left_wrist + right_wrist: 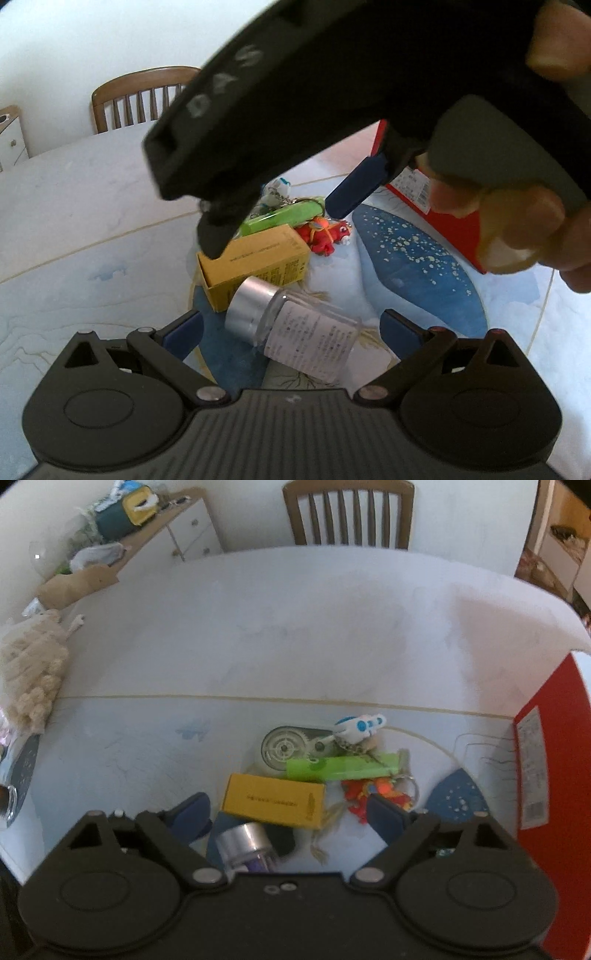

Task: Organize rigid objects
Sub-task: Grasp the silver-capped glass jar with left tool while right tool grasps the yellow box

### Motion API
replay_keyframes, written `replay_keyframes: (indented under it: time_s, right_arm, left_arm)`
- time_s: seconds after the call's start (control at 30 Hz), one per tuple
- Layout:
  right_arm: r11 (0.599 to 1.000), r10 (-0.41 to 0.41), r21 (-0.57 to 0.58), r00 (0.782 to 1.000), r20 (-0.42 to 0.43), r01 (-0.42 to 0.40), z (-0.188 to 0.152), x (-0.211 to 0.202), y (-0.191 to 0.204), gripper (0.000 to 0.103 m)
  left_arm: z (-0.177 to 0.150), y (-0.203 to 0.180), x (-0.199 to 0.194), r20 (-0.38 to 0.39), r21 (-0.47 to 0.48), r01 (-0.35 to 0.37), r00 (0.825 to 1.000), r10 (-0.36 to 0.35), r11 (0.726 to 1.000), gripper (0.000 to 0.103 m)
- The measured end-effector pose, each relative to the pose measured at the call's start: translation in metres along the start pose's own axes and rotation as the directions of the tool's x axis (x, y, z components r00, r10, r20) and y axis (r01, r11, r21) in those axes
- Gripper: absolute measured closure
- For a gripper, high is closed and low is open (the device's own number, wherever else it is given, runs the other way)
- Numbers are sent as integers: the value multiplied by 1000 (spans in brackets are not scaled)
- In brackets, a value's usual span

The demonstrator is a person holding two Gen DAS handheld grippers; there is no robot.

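On the bench, both tongs hung wide and empty, the left tongs straddling the toppled glass bottle, the right tongs over the yellow box, seemingly choosing pickups.

A silver-capped clear bottle lies tipped against an open yellow box.

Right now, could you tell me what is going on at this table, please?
A person is tidying a heap of small things with a handheld gripper in each hand. Both grippers are open and hold nothing. The left gripper hangs over a clear bottle with a silver cap lying on its side. The right gripper hangs above the yellow box, next to a green case and a red toy. A red carton stands at the right.
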State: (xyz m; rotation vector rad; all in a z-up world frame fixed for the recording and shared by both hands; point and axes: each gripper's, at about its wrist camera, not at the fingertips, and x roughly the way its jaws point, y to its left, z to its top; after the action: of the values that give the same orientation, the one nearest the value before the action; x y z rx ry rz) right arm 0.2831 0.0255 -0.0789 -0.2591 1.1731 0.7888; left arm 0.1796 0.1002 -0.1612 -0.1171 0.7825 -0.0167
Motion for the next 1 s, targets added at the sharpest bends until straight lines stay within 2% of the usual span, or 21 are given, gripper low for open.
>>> replay_keyframes:
  time_s: [0.2, 0.47, 0.6, 0.7, 1.0]
  right_arm:
    - [999, -12, 45, 998, -55, 14, 5, 19, 9, 17]
    - [997, -72, 26, 994, -85, 74, 6, 34, 22, 20]
    - [994, -99, 24, 990, -96, 102, 8, 37, 24, 29]
    - [994, -100, 36, 990, -94, 104, 7, 37, 24, 32]
    - [993, -69, 96, 995, -68, 75, 0, 22, 14, 33]
  left_arm:
    - [-4, -1, 2, 8, -11, 0, 1000, 0, 1000, 2]
    - [-8, -5, 2, 12, 5, -17, 1000, 17, 1000, 13]
    - [-8, -10, 1, 15, 27, -34, 999, 33, 999, 20]
    - [-8, -15, 2, 15, 40, -42, 999, 41, 998, 27]
    - [-7, -23, -2, 0, 35, -44, 999, 45, 998, 27]
